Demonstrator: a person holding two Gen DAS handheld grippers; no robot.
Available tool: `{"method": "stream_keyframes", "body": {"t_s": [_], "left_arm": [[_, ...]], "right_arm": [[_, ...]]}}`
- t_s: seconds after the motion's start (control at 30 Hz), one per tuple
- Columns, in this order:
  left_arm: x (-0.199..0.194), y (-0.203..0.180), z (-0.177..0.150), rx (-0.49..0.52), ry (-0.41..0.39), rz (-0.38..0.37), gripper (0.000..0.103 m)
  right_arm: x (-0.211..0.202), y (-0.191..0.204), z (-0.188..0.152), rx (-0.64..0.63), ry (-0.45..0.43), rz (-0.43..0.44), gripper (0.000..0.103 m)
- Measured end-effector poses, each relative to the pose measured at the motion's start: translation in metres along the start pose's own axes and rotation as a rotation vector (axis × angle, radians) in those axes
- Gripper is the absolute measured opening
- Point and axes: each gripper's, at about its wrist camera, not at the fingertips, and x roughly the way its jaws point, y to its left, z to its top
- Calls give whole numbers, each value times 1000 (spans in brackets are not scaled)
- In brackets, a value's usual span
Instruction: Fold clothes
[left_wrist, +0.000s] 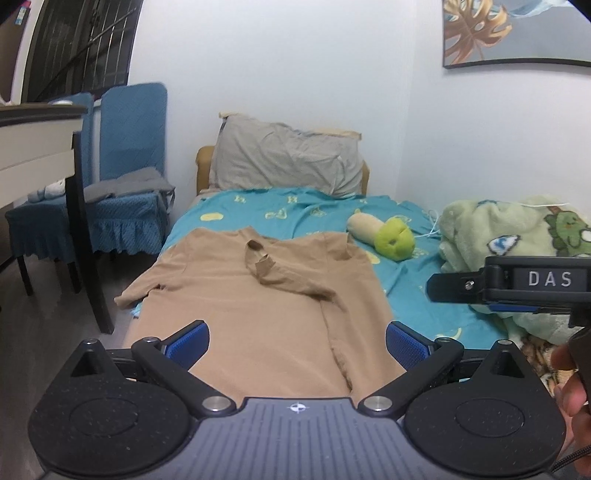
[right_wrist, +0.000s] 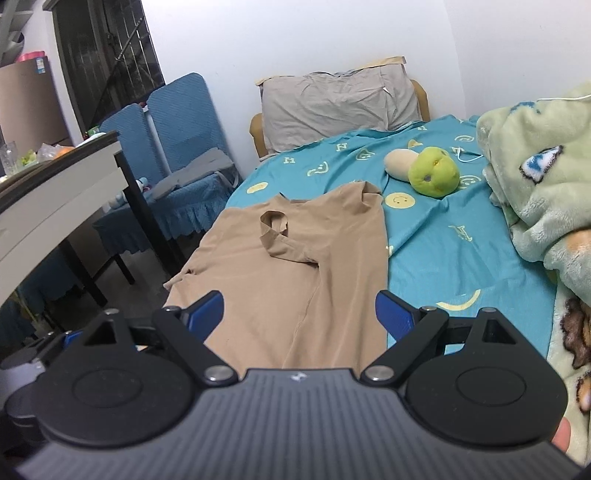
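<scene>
On the bed (left_wrist: 417, 291), a tan shirt (left_wrist: 258, 314) lies flat; "DAS" marks the right gripper (right_wrist: 299, 317); both grippers' fingers (left_wrist: 188, 341) gape wide, empty.

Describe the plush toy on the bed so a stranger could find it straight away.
Start at the bed with the turquoise sheet and the grey pillow at its head. The plush toy lies midway down the bed, between the tan shirt and the pale green fleece blanket. It is a small cream tube with a round lime-green head, the only stuffed thing there.

shirt (left_wrist: 266, 314) hem: behind tongs body | wall picture (left_wrist: 517, 33): cropped | blanket (right_wrist: 546, 192): cropped
</scene>
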Motion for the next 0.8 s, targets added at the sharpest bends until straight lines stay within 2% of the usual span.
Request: {"method": "stream_keyframes", "body": {"t_s": [0.3, 0.8], "left_arm": [[19, 16, -1, -73, 111, 34, 103], [143, 159, 33, -508, 282, 141, 100]], "right_arm": [[8, -3, -5, 36, 34, -6, 90], [34, -18, -8, 127, 95, -37, 90]]}}
